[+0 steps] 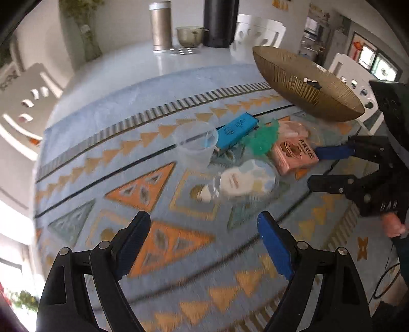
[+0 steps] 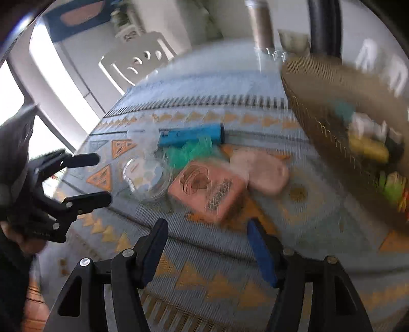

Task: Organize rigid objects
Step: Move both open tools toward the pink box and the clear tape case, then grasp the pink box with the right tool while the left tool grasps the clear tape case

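Note:
A cluster of objects lies on the patterned cloth: a clear plastic cup (image 1: 195, 143), a blue box (image 1: 236, 129) (image 2: 190, 135), a green spiky piece (image 1: 260, 139) (image 2: 189, 150), a pink printed box (image 1: 294, 154) (image 2: 207, 189), a pale pink pad (image 2: 260, 173) and a clear round container (image 1: 246, 178) (image 2: 145, 176). A gold wire basket (image 1: 306, 84) (image 2: 329, 107) holds several small items. My left gripper (image 1: 204, 229) (image 2: 102, 176) is open and empty, short of the round container. My right gripper (image 2: 204, 232) (image 1: 313, 163) is open and empty, just short of the pink printed box.
At the table's far end stand a metallic cylinder (image 1: 160, 25), a dark bottle (image 1: 219, 23) and a glass bowl (image 1: 190, 35). White chairs (image 1: 28, 97) surround the table. The basket sits at the cloth's right side.

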### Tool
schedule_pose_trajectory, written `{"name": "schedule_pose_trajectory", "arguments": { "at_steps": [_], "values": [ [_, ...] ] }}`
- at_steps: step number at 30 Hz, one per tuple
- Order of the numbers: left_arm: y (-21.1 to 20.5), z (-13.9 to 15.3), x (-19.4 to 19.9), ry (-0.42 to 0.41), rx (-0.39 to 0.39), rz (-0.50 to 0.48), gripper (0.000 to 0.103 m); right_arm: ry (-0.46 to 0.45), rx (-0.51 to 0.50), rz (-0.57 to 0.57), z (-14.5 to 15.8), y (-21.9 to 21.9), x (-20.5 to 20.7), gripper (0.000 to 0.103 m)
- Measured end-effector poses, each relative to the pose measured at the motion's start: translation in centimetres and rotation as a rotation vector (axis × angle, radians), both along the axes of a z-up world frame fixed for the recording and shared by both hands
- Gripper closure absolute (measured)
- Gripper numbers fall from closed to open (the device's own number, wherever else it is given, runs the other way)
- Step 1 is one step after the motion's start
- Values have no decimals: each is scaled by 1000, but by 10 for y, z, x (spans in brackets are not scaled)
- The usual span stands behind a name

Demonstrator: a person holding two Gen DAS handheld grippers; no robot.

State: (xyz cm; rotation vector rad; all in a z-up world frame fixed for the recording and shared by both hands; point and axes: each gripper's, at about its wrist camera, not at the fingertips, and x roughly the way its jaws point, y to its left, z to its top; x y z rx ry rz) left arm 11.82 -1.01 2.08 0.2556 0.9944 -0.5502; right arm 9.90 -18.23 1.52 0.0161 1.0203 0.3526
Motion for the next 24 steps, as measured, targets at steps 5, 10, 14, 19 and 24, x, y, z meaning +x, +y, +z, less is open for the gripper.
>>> {"name": "schedule_pose_trajectory", "arguments": {
  "at_steps": [5,10,14,19,24],
  "values": [
    [-23,-10,11,-7,15,-77,19,-30,-58,6,-3,6,21,40],
    [-44,-12,12,-45,13,-114,19,-70,-111,22,-7,19,31,38],
    [-50,-13,17,-51,11,-122,20,-91,-117,20,-9,21,33,40],
    [-49,-11,7,-65,6,-139,30,-109,-116,22,-7,20,27,52],
    [-48,-8,-16,-61,11,-115,30,-98,-84,-2,-4,13,5,57]
  ]
}}
